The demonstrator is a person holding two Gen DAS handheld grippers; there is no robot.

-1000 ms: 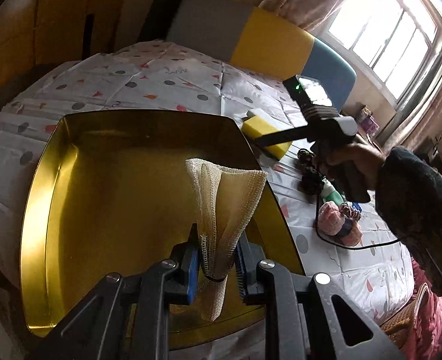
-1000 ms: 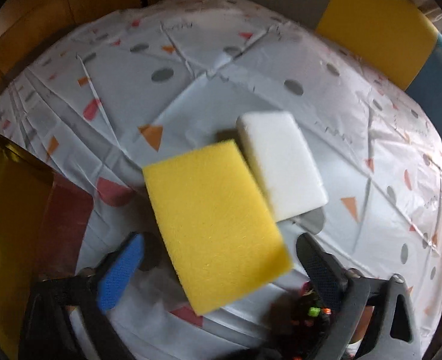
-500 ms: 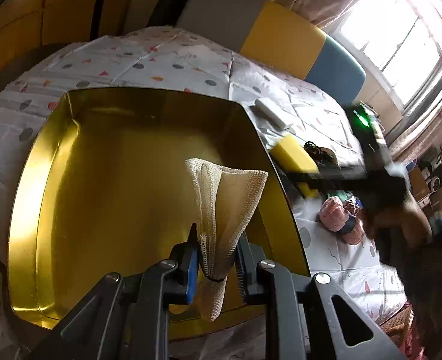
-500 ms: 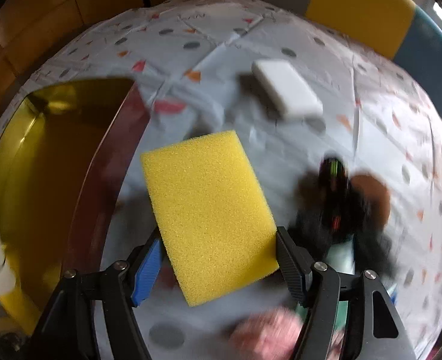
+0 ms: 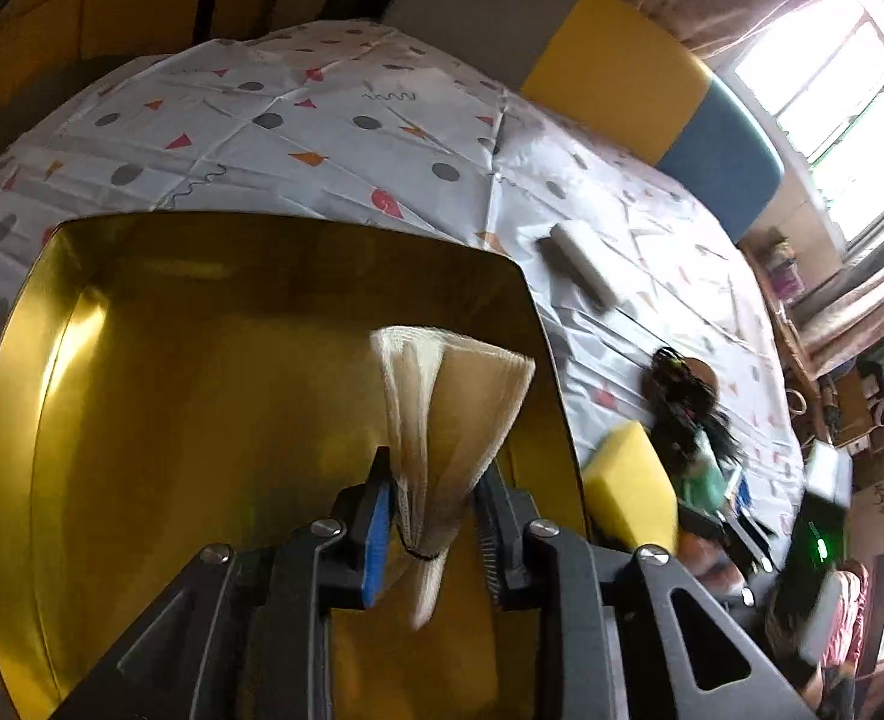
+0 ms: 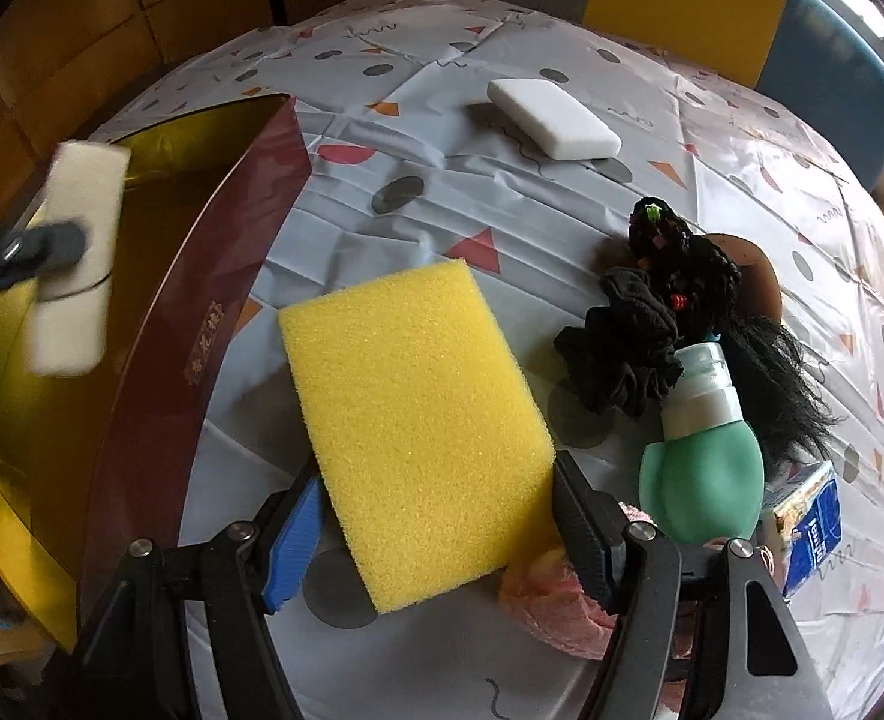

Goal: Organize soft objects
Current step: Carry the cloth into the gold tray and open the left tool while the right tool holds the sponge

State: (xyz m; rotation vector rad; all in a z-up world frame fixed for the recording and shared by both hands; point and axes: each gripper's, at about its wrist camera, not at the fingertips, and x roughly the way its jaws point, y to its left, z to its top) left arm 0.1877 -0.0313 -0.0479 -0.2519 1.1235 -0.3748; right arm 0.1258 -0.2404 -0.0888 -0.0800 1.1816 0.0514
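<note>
While the left tool [image 5: 433, 480] is clamped on the mesh cloth [image 5: 451, 402] above the gold tray [image 5: 52, 324], release should be made low inside. Rightward, the right tool [image 6: 436, 516] grips the yellow sponge [image 6: 412, 420]; the tray wall beside it must be cleared.

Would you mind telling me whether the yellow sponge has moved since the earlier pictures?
Yes. The yellow sponge, once touching the white sponge, is now well apart from it, nearer the gold tray.

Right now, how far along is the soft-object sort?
Early. Gold tray holds nothing yet. In hand: left tool grips the mesh cloth above the tray; right tool grips the yellow sponge beside it. Left on the table: white sponge, black scrunchie.
</note>
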